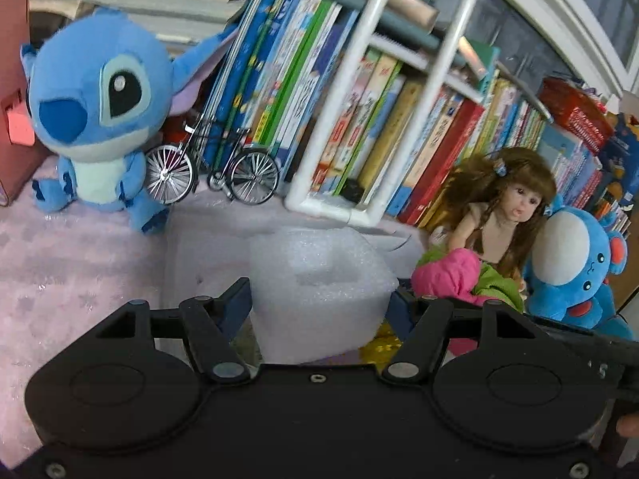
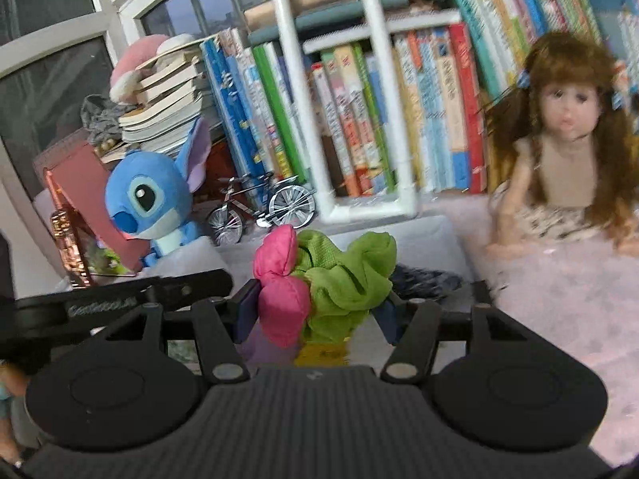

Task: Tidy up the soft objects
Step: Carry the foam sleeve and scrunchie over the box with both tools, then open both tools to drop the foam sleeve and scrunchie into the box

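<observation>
Two soft things gripped: white foam block (image 1: 319, 279) (dimpled), pink-green cloth toy (image 2: 319, 279).

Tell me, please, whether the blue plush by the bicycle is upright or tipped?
Upright: the blue plush sits on its bottom, head up, beside the model bicycle.

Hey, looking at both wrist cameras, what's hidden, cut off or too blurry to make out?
- Left wrist view: the bottom of the white foam block is hidden behind the left gripper.
- Left wrist view: the blue elephant plush is cut off by the right edge.
- Right wrist view: the lower end of the pink and green fabric toy is hidden behind the right gripper.
- Right wrist view: the doll is motion-blurred; book titles are unreadable.
</observation>
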`<state>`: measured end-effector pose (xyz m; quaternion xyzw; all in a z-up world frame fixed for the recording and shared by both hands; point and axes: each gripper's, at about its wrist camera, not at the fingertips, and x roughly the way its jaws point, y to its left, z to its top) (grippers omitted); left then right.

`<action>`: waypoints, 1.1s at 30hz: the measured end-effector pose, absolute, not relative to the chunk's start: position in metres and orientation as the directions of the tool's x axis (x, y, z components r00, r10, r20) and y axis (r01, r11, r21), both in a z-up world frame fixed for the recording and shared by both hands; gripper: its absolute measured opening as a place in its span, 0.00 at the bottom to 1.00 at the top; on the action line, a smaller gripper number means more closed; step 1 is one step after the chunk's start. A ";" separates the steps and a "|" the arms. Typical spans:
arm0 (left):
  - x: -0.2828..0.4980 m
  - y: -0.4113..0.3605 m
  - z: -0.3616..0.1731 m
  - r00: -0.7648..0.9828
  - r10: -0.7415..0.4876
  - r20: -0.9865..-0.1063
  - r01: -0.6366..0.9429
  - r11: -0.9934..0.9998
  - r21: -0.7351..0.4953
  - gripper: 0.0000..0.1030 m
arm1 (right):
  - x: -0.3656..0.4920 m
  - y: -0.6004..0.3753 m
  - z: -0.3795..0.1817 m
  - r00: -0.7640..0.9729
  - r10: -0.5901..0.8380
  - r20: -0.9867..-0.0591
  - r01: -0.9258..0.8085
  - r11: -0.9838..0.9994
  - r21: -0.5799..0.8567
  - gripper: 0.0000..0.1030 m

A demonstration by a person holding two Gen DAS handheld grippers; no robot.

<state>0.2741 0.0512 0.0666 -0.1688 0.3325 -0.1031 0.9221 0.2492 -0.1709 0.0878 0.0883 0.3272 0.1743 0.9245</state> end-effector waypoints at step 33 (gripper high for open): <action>0.265 0.047 0.062 0.796 -0.257 -0.548 0.078 0.941 -0.329 0.90 | 0.234 -0.129 0.061 0.738 0.370 -0.564 -0.400 0.913 0.075 0.93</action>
